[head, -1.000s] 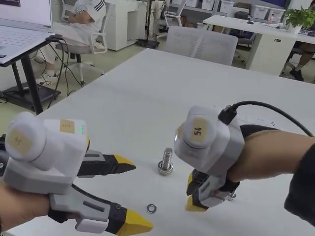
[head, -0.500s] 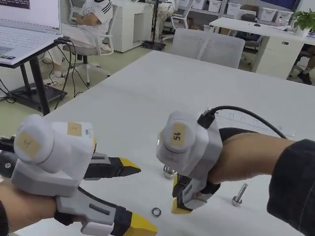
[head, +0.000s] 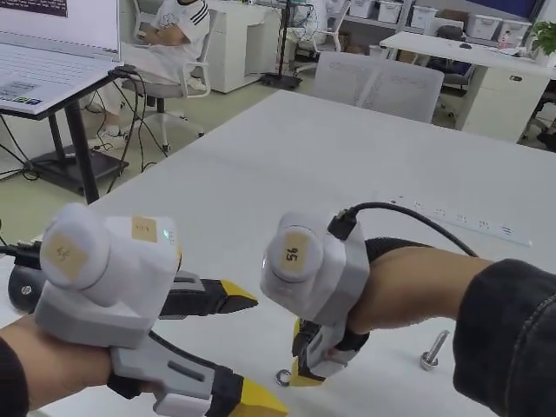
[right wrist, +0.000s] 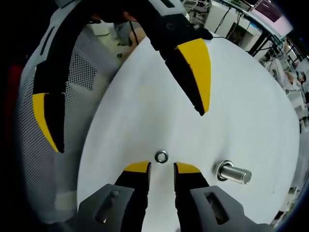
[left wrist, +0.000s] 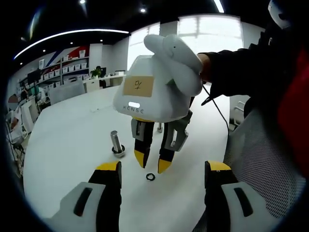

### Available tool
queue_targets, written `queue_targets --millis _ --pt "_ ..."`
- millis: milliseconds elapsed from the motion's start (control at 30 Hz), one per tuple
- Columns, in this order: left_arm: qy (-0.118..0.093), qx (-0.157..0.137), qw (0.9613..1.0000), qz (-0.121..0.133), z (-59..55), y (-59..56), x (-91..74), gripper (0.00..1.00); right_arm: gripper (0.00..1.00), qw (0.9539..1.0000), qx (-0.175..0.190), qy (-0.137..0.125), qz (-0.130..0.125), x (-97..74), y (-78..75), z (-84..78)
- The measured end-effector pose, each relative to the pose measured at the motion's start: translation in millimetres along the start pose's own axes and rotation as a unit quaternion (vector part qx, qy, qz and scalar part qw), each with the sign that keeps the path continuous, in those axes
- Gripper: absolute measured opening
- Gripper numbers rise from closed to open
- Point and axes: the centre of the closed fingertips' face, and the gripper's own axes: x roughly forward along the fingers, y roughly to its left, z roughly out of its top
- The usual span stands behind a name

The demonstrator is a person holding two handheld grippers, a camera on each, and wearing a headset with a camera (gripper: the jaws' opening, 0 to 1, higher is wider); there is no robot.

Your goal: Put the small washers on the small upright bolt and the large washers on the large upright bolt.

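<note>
Now the right tool [right wrist: 162,167] has dropped to the washer [right wrist: 161,156].

The left gripper [head: 261,354] and the right gripper [head: 301,375] each have a rounded white housing, grey-and-black yellow-tipped jaws and a tan sticker [head: 291,254] with handwritten marks. A black cable [head: 408,211] plugs into the right one, a green light [head: 163,233] glows on the left, and the right arm wears a dark sleeve [head: 508,339]

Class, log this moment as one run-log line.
right gripper: open, tips near loose washer on table | left gripper: open, empty | upright bolt: nearby, untouched
</note>
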Motion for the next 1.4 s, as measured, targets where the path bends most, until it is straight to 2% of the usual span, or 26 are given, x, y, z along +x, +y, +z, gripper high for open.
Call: queue_targets --millis 467,900,1200,1400 --pt "-0.001 -0.004 1.0000 0.003 -1.0 3.8 -1.4 0.69 0.20 0.9999 -0.007 0.005 0.010 15.8 -0.7 5.1" --pt "-0.003 -0.005 1.0000 0.004 -0.7 3.5 -1.7 0.69 0.20 0.9999 -0.004 0.007 0.011 16.9 0.0 2.3" --pt "-0.003 -0.005 1.0000 0.003 -0.4 2.5 -1.3 0.69 0.17 0.9997 -0.020 0.014 0.009 17.1 2.9 2.6" --pt "-0.003 -0.005 1.0000 0.004 -0.6 2.7 -1.6 0.69 0.14 0.9998 -0.014 0.009 0.007 18.2 1.1 3.4"
